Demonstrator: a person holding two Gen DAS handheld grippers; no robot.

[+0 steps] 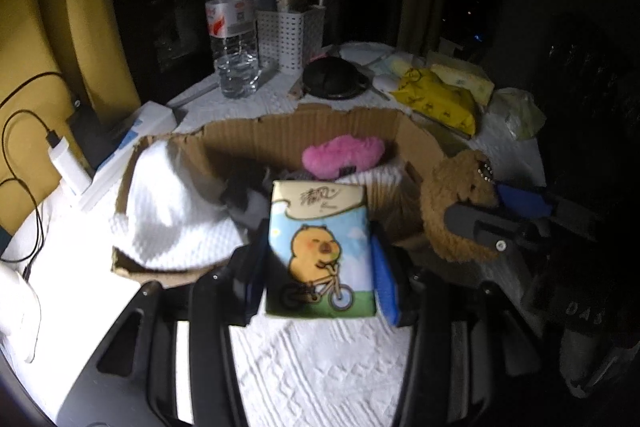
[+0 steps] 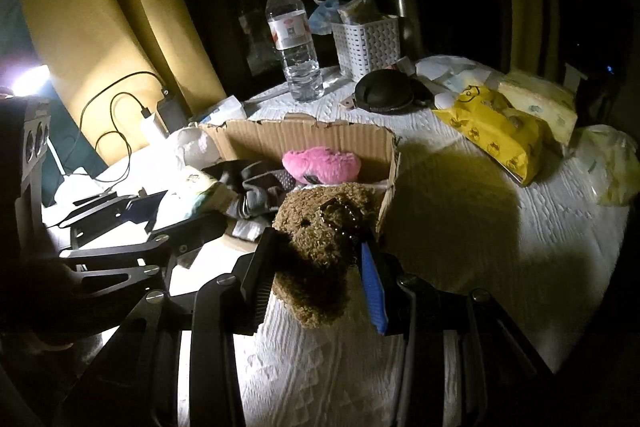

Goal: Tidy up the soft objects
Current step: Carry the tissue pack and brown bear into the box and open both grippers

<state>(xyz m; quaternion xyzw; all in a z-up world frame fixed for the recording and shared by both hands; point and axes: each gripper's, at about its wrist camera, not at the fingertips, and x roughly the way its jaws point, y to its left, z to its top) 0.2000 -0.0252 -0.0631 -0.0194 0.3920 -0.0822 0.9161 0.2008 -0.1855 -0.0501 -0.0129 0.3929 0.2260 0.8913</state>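
Observation:
My left gripper [image 1: 320, 251] is shut on a soft tissue pack [image 1: 320, 247] printed with a cartoon animal on a bicycle, held just in front of an open cardboard box [image 1: 304, 131]. The box holds a pink plush [image 1: 342, 157], a white cloth [image 1: 168, 211] over its left wall and grey fabric. My right gripper [image 2: 316, 267] is shut on a brown plush bear [image 2: 320, 239] at the box's near right corner [image 2: 390, 171]. The bear [image 1: 452, 203] and the right gripper also show in the left wrist view. The pink plush [image 2: 322, 165] and the left gripper [image 2: 160, 211] show in the right wrist view.
A water bottle [image 2: 294, 39], a white basket [image 2: 368, 43] and a black case [image 2: 384, 91] stand behind the box on the white tablecloth [image 2: 460, 227]. A yellow pack [image 2: 496, 131] and pale tissue packs [image 2: 536, 107] lie at the right. A charger with cable [image 2: 150, 123] is at the left.

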